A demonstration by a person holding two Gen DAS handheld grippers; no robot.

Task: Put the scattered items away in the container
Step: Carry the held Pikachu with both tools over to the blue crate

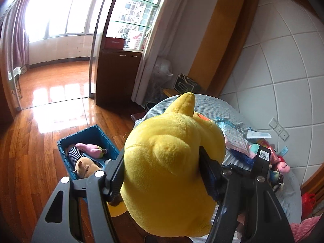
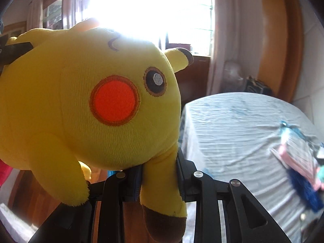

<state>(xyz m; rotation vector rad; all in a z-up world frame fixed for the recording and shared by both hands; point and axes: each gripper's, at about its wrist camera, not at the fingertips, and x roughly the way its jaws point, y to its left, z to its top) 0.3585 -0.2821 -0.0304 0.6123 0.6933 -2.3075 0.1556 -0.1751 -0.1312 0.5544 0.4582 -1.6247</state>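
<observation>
Yellow plush toy (image 1: pixel 172 162), held off the bed: my left gripper (image 1: pixel 162 174) is clamped across its body, my right gripper (image 2: pixel 159 179) closed on one dark-tipped ear. Blue container (image 1: pixel 89 135) on the wooden floor (image 1: pixel 30 151) at nine o'clock, two soft toys (image 1: pixel 87 160) inside. Loose items (image 1: pixel 263 151) at three o'clock on the grey bed sheet (image 2: pixel 232 121). White tiled wall (image 1: pixel 283 60) at two o'clock; bright window (image 1: pixel 60 10) at eleven.

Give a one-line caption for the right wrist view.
Right gripper clamps the yellow Pikachu plush by one ear, beside the cloth-covered table.
</observation>
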